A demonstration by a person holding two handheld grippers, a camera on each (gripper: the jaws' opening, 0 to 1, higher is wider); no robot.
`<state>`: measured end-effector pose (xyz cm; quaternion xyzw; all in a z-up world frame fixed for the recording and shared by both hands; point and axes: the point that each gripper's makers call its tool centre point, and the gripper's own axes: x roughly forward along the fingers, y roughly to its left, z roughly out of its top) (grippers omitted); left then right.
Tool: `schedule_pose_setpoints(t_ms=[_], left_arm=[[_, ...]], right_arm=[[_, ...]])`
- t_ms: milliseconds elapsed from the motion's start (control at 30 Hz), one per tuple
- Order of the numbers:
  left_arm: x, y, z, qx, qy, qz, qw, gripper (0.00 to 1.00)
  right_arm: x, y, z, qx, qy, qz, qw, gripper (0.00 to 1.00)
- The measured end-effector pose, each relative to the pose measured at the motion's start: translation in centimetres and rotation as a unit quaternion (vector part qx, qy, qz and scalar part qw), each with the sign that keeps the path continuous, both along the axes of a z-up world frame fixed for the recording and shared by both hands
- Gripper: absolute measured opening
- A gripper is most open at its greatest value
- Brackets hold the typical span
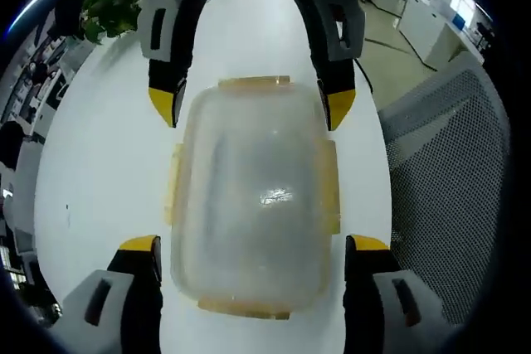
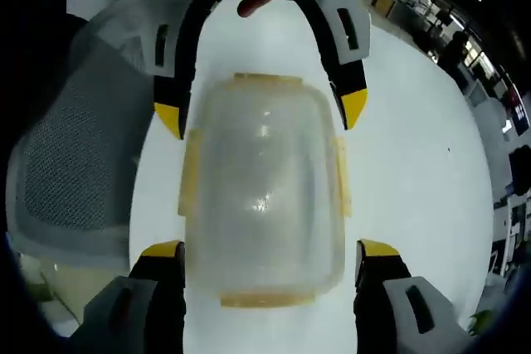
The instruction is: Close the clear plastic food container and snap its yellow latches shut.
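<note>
white table (image 1: 99, 180) first: the clear container (image 1: 253, 196) sits about mid-table, lid already on, yellow latches (image 1: 332, 184) hanging along all four sides. both tools face each other over it, left gripper (image 1: 253, 267) and right gripper (image 2: 270, 267) each spread wide past the box's ends, touching nothing, probably lining up to press latches. grey mesh chair (image 1: 452, 196) off the table edge, small plant (image 1: 112, 2) at the far corner, neither's in the way.
</note>
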<state>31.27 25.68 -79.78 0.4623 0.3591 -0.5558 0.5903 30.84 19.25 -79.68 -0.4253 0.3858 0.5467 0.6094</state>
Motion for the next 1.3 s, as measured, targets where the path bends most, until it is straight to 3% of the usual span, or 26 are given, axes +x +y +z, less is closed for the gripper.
schedule_pose_setpoints(t_ms=[100,167,900,1033,1300], left_arm=[[0.0,0.0,-0.4,0.005,0.004,-0.003,1.0,0.9],[0.3,0.4,-0.7,0.021,-0.004,-0.011,0.9997,0.83],[0.3,0.6,-0.9,0.021,-0.006,-0.01,0.9997,0.83],[0.5,1.4,-1.0,0.032,-0.009,-0.016,0.9993,0.83],[0.5,2.7,-1.1,0.032,-0.014,-0.016,0.9993,0.83]], right_arm=[[-0.4,-0.2,-0.6,-0.008,0.016,-0.014,0.9997,0.81],[-0.3,0.0,-0.5,-0.007,0.008,-0.012,0.9999,0.81],[-0.2,0.2,-0.6,0.001,0.003,-0.034,0.9994,0.8],[-0.3,1.0,-0.4,0.019,0.001,-0.04,0.999,0.8],[-0.3,2.4,-0.5,0.012,0.001,-0.043,0.999,0.8]])
